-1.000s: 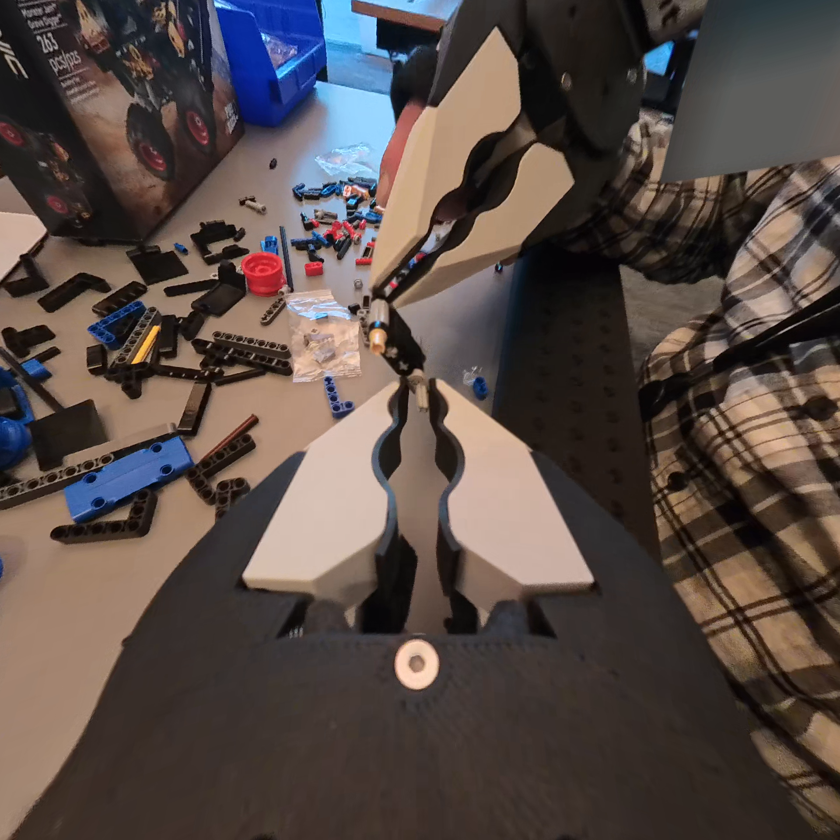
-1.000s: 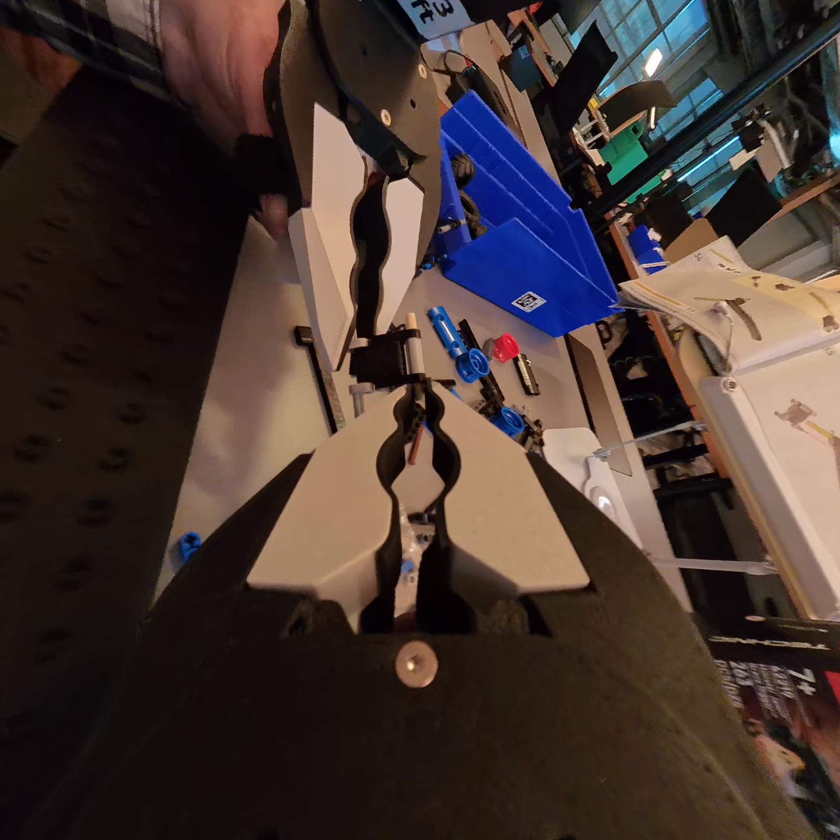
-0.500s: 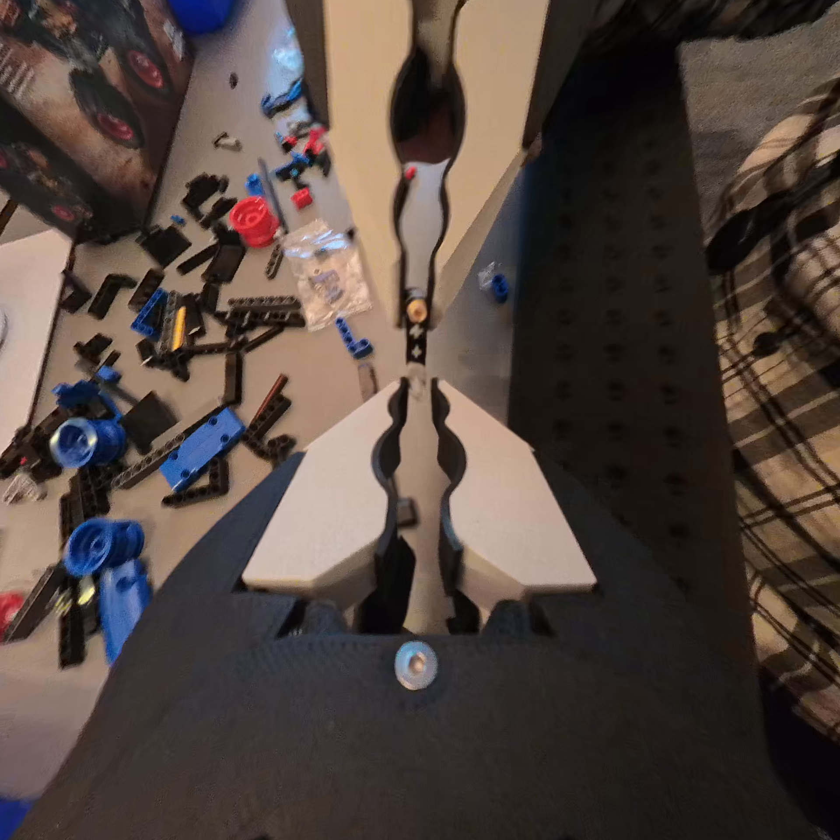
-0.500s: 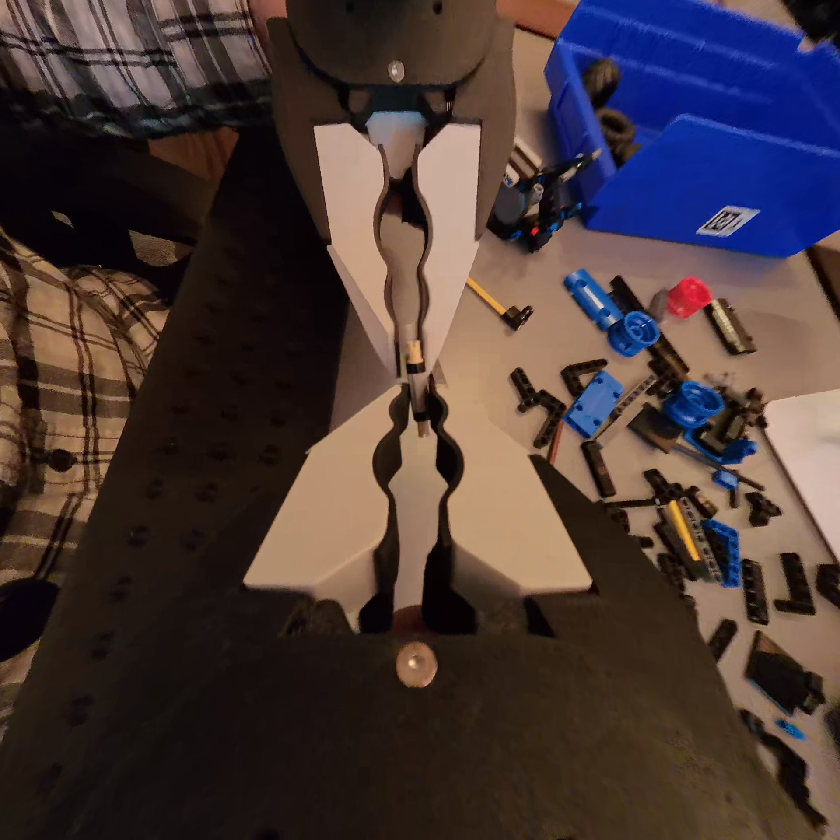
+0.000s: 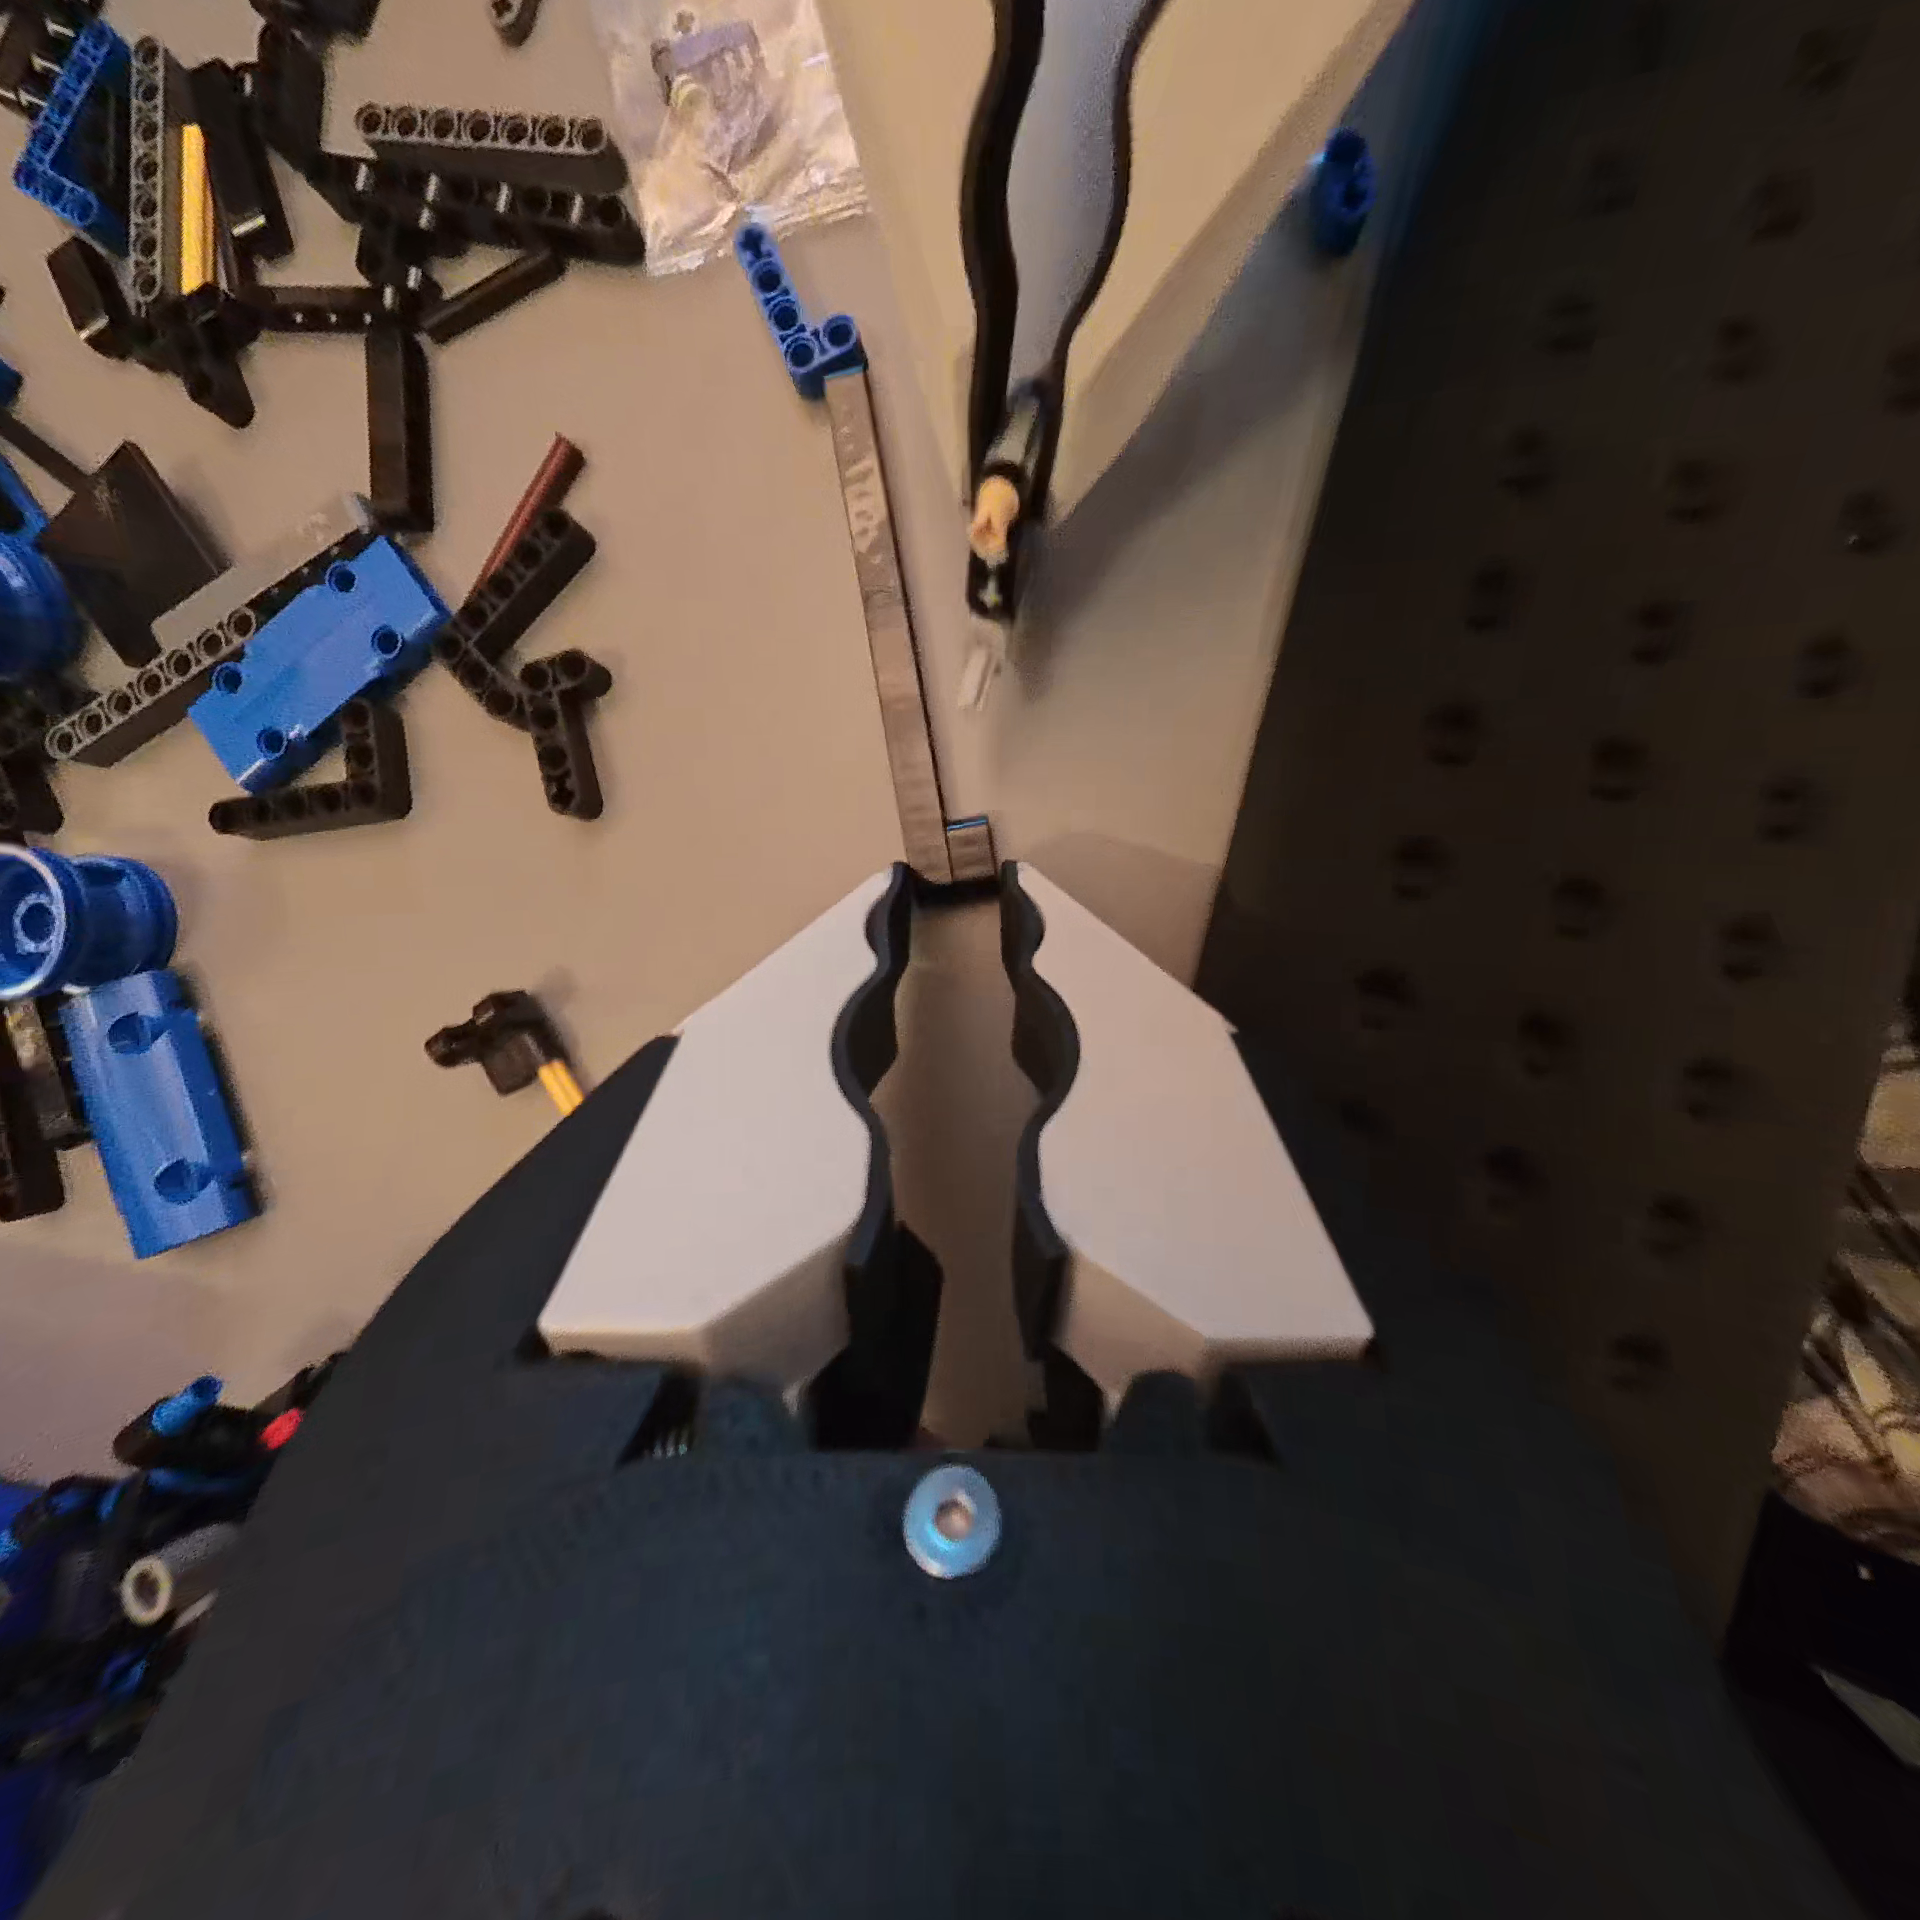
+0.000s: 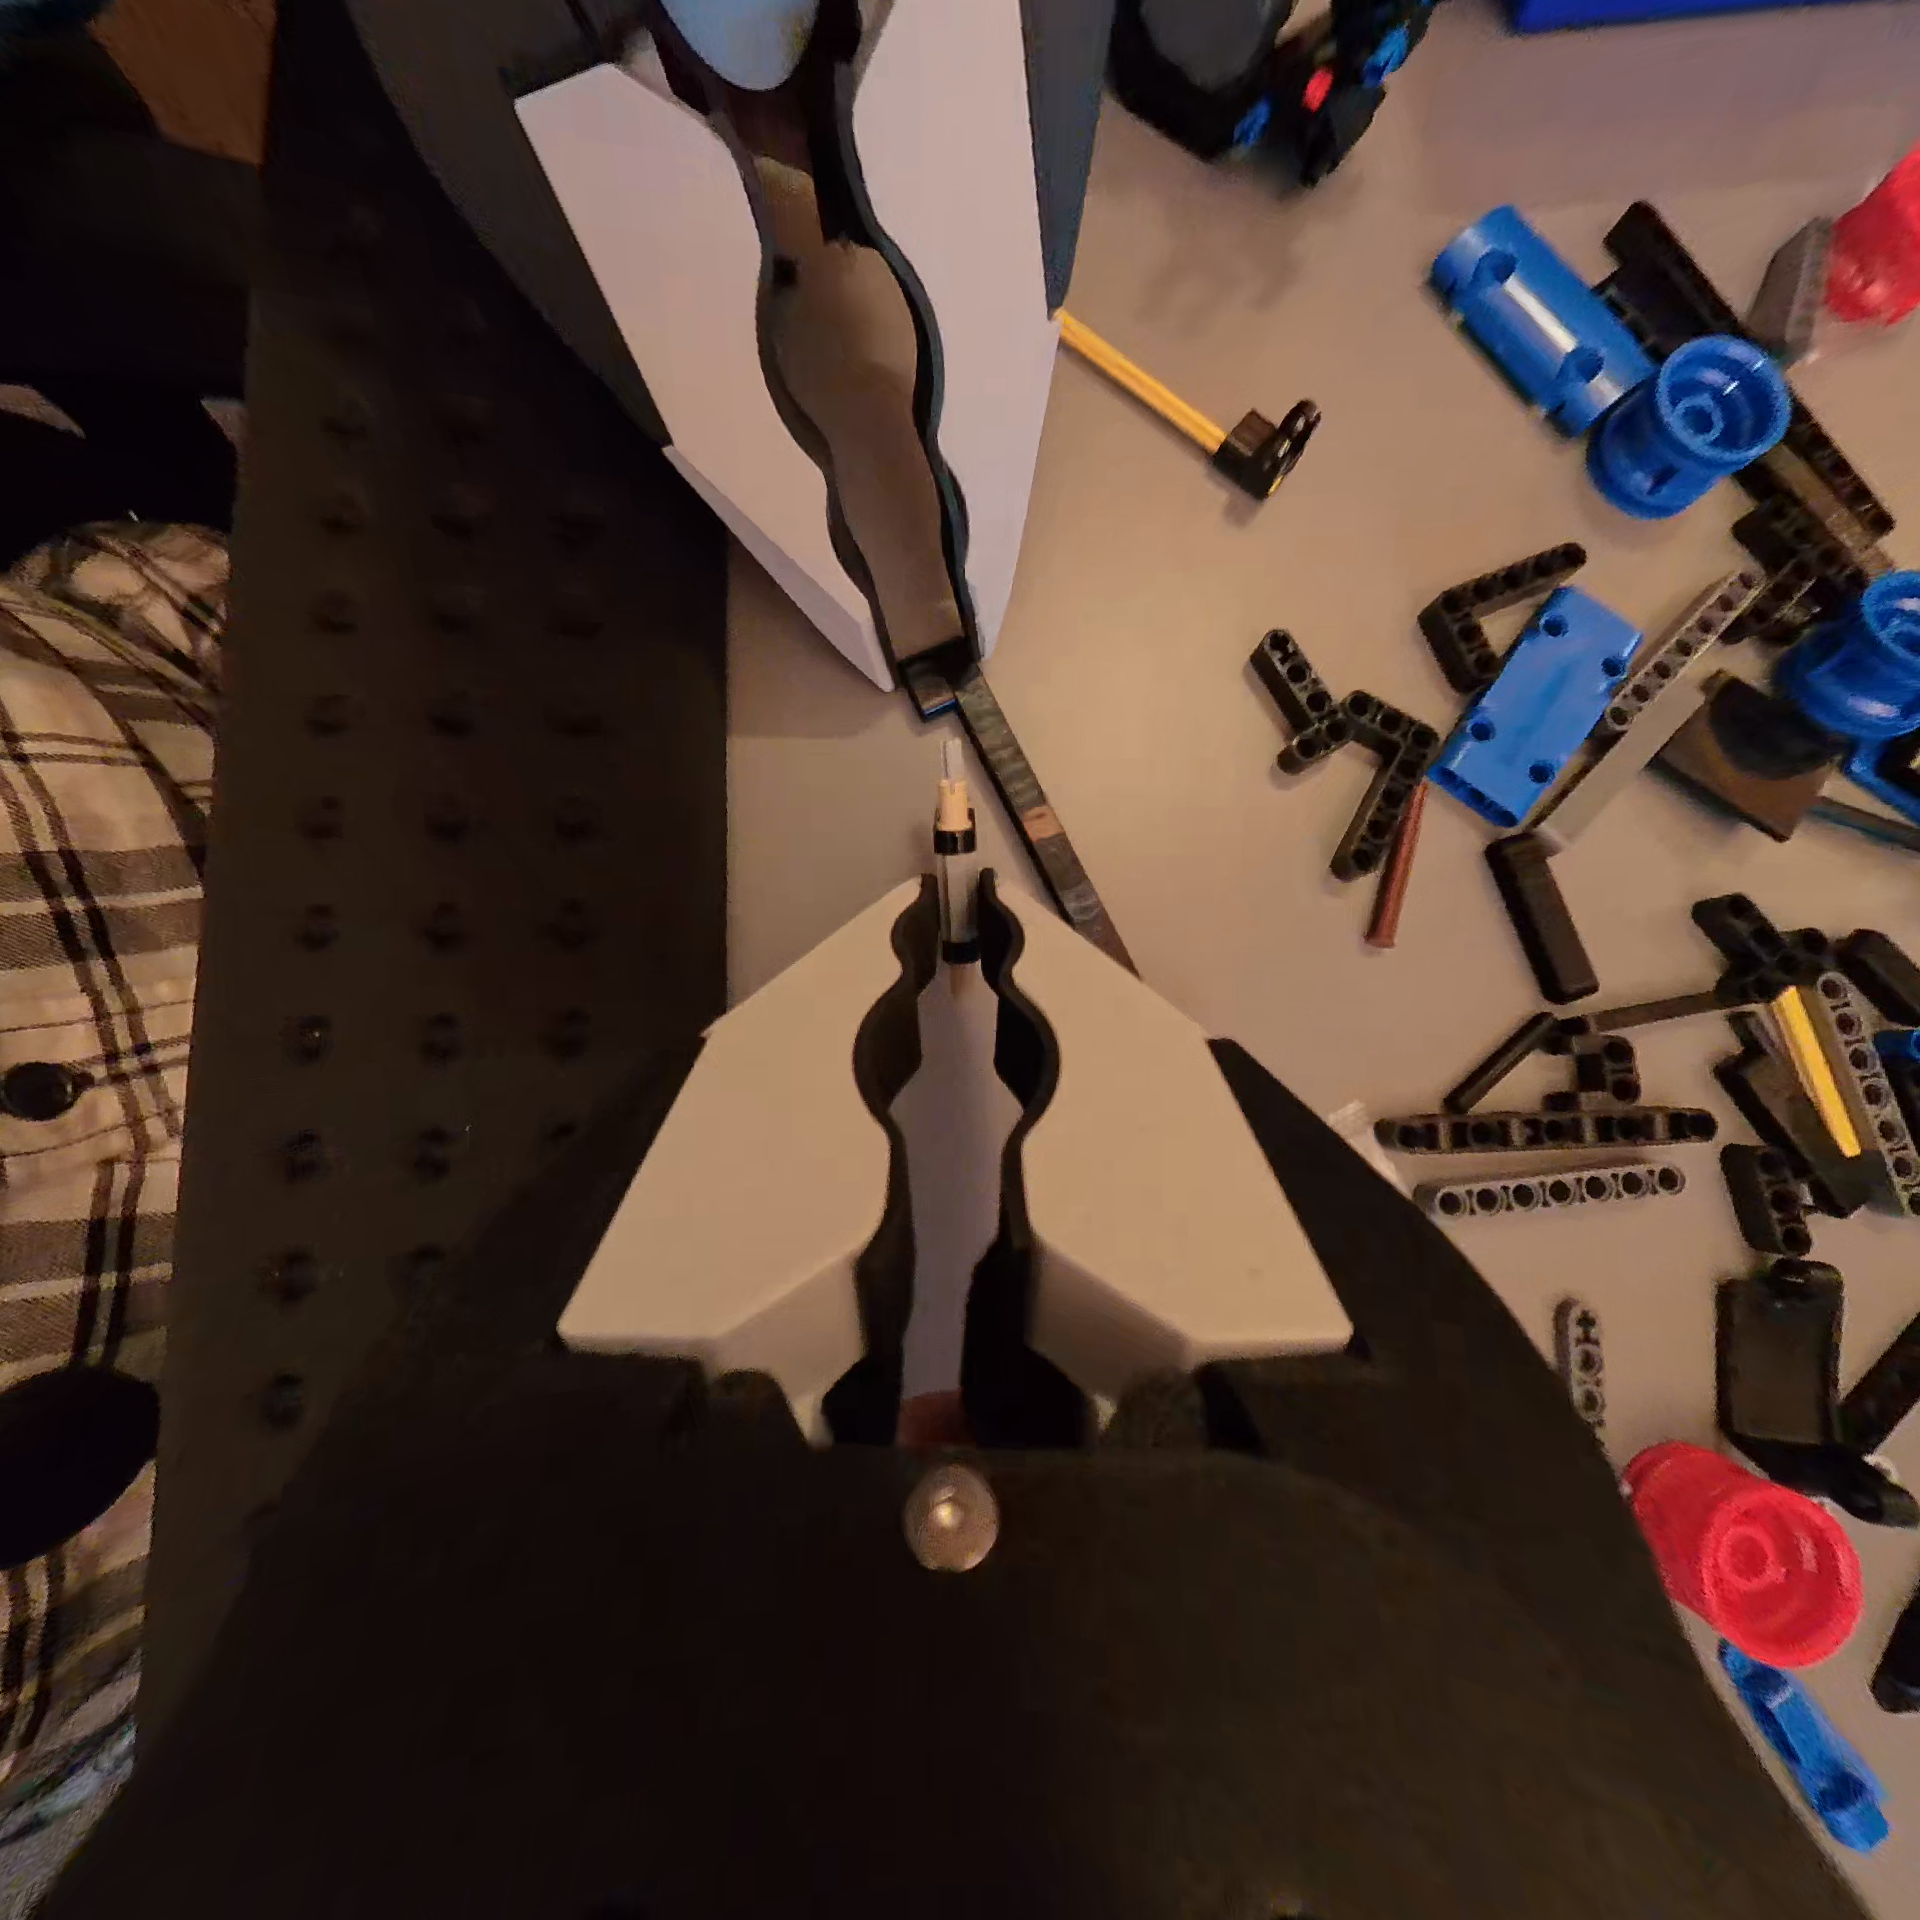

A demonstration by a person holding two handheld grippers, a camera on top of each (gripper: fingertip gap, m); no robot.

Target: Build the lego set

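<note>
Right wrist view: the right gripper sits at frame centre, its jaws nearly closed on a thin axle assembly with a tan tip and black collars, which sticks out towards the left gripper at upper centre.
Left wrist view: the left gripper has its jaws narrowed onto a small black block at the tips; the right gripper hangs at upper centre with the axle assembly pointing down at it.
Long black strip: runs up the frame from beside the black block to a blue angled connector; whether it is joined to the block or just lies on the table I cannot tell.
Gap: axle tip and block are near but apart in both views.
Loose parts: black beams, blue panel, blue wheel hubs, red hub and a yellow axle with black end lie scattered at right; a sealed parts bag sits at top.
Built so far: a small blue-and-black cluster at the top edge looks partly assembled.
Progress: early, judging by how many pieces lie unused; the mating of axle and block is not yet done.
</note>
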